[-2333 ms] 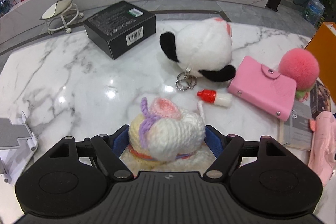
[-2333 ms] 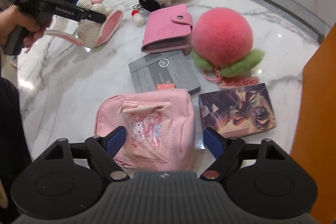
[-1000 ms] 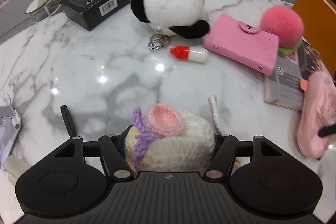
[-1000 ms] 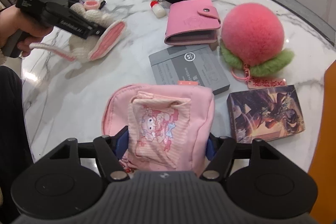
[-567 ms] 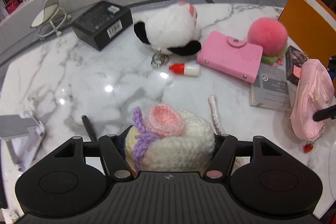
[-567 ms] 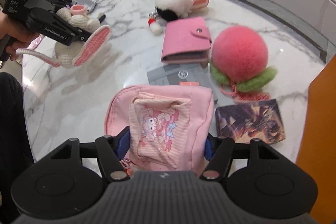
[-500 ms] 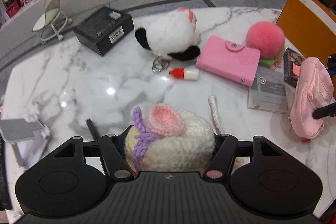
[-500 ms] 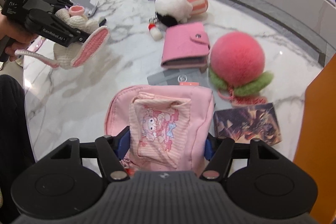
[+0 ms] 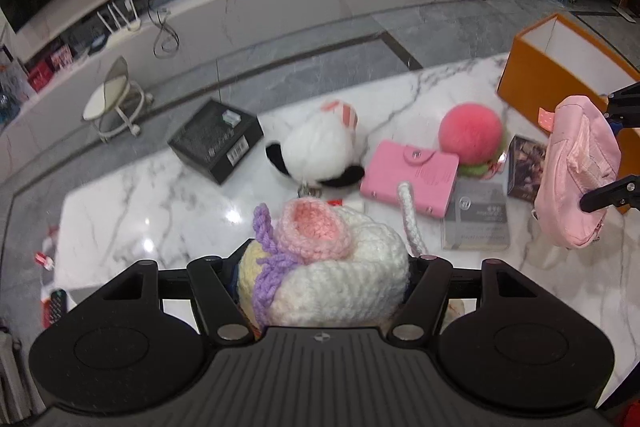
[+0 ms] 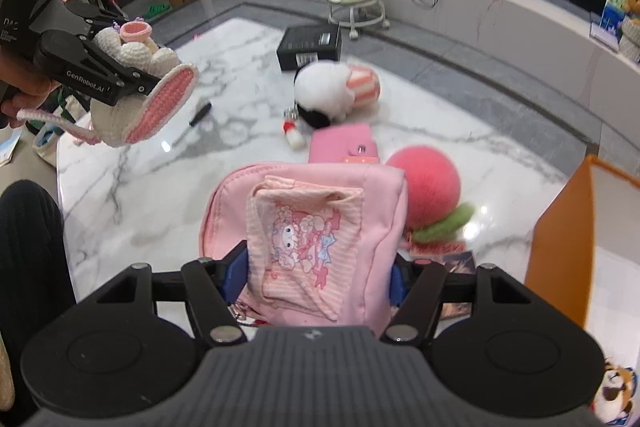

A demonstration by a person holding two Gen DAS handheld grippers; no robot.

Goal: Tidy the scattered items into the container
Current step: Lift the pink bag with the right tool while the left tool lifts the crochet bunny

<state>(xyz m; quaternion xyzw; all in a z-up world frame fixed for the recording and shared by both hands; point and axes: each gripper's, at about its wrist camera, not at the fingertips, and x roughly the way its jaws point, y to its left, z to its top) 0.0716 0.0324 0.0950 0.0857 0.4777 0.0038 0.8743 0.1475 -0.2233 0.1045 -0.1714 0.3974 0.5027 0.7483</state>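
My left gripper (image 9: 320,269) is shut on a white crocheted bunny (image 9: 324,275) with pink ears, held high above the marble table (image 9: 160,195); the same bunny (image 10: 136,95) shows at the left of the right wrist view. My right gripper (image 10: 316,275) is shut on a pink cartoon pouch (image 10: 312,223), lifted clear of the table; that pouch (image 9: 576,171) hangs at the right of the left wrist view. The open orange box (image 9: 560,75) with a white inside stands at the table's far right edge, just beyond the pouch.
On the table lie a pink furry ball (image 9: 470,131), a pink wallet (image 9: 410,175), a grey booklet (image 9: 476,223), a picture card box (image 9: 524,167), a white and black plush (image 9: 320,151), a small red-capped bottle (image 10: 294,135), a black box (image 9: 216,139) and a screwdriver (image 10: 192,123). A person's hand (image 10: 24,95) grips the left tool.
Both grippers have risen well above the table, each carrying its item. The pouch has moved right toward the orange box, which has come into fuller view.
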